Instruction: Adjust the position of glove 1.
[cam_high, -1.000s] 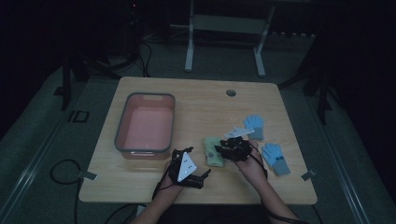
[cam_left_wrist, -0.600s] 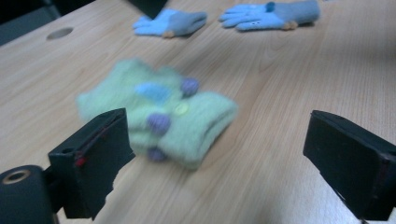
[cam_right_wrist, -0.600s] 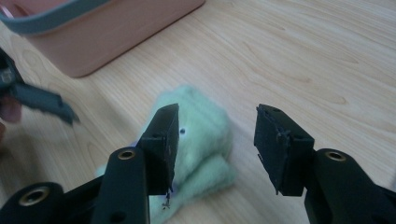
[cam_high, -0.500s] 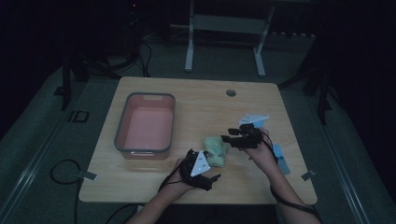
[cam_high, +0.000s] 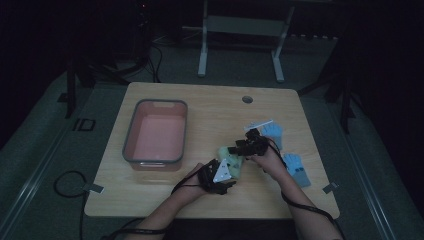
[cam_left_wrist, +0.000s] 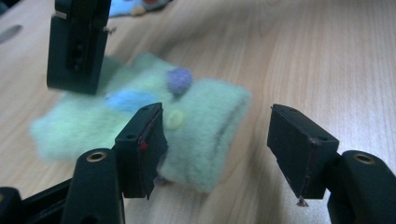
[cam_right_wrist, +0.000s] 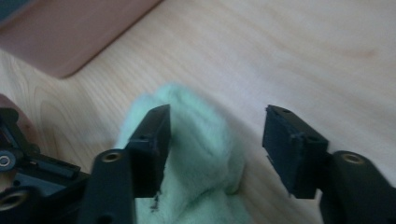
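A pale wooden table (cam_high: 165, 200) fills the frame's centre, ringed by dark floor (cam_high: 45, 155). Mid-frame, both the left gripper (cam_left_wrist: 217, 140), just been closing, and the right gripper (cam_right_wrist: 215, 140), just been opening, gape loosely about the green sock (cam_left_wrist: 196, 126).

A pink bin (cam_high: 156, 135) sits left of scattered blue cloths (cam_high: 296, 167).

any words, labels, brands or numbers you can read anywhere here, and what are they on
No readable text on the green fuzzy sock, only plain coloured dots.
No label or brand on the pink bin.
No lettering on the blue socks.
No print on the wooden table.
A pale mark on the floor left of the table is too dim to read.
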